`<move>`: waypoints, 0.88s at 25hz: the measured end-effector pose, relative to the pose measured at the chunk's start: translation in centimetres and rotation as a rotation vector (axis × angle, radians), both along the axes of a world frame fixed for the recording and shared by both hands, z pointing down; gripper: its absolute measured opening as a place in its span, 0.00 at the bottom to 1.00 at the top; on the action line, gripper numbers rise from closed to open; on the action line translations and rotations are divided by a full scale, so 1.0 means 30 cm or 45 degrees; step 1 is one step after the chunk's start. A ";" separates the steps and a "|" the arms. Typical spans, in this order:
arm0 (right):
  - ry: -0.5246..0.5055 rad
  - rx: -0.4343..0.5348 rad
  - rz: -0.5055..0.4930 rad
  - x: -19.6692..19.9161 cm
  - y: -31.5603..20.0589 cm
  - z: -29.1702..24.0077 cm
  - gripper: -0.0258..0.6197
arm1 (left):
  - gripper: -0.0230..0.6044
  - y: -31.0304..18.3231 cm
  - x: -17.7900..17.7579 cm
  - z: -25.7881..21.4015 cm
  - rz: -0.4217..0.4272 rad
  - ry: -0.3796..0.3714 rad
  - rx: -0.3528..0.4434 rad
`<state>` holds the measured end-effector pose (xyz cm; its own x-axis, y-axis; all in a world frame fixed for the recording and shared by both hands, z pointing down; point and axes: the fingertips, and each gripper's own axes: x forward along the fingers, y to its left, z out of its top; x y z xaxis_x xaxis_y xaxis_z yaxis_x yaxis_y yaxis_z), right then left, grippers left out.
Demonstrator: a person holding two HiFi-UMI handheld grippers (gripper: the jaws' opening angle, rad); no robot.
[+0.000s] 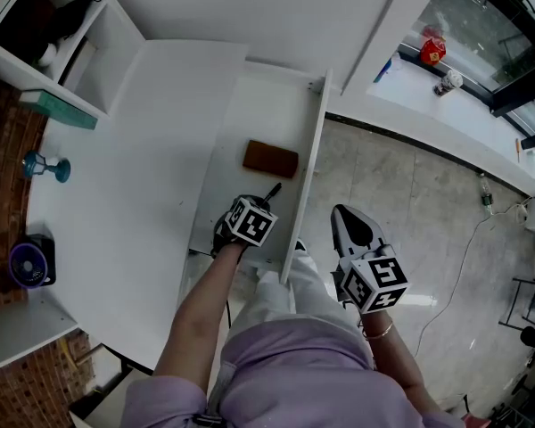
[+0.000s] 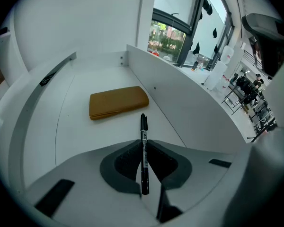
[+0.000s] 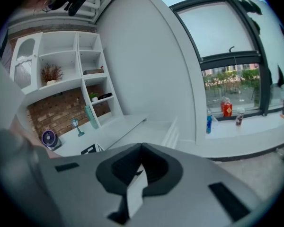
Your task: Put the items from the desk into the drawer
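Left hand-held gripper (image 2: 145, 144), at the end of a bare forearm reaching forward from the person's body, points steeply down into the open drawer (image 1: 236, 119). Its jaws pinch a black marker (image 2: 143, 126) about mid-length, the capped end sticking out past the jaw tips toward the drawer floor. From the head view the marker's tip (image 1: 273, 190) shows just beyond the marker cube, inside the drawer near its front panel (image 1: 308, 172).

A brown pouch (image 2: 117, 102) lies flat on the drawer floor just ahead of the marker's tip and slightly to its left, apart from it; whether the marker touches the drawer floor cannot be told.

Right hand-held gripper (image 1: 346, 214) is held on the other side of the drawer's front panel, above the tiled floor, angled gently downward. Its jaws are pressed together with nothing between them (image 3: 141, 148).

To the left of the drawer the white tabletop (image 1: 116, 194) carries a small purple fan (image 1: 27, 264) and a blue goblet-shaped ornament (image 1: 43, 165) near its far edge, well apart from both hands.
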<state>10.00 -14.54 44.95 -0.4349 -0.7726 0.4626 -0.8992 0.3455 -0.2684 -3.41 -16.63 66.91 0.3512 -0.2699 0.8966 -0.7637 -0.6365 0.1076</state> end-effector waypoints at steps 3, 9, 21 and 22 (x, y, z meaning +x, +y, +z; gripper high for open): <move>0.002 -0.011 -0.003 -0.001 -0.008 0.008 0.04 | 0.10 -0.007 0.002 0.015 0.007 -0.009 -0.017; 0.005 -0.028 -0.008 -0.004 -0.018 0.024 0.04 | 0.10 -0.017 0.000 0.042 0.025 -0.029 -0.044; 0.013 -0.036 -0.007 0.006 -0.029 0.032 0.04 | 0.10 -0.021 0.001 0.089 0.054 -0.082 -0.059; 0.013 -0.037 -0.007 0.006 -0.028 0.033 0.04 | 0.11 -0.021 0.001 0.091 0.051 -0.079 -0.057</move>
<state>10.19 -15.39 45.95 -0.4342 -0.7563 0.4893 -0.9001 0.3429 -0.2688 -3.38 -17.27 69.64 0.3043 -0.2155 0.9279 -0.7436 -0.6625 0.0900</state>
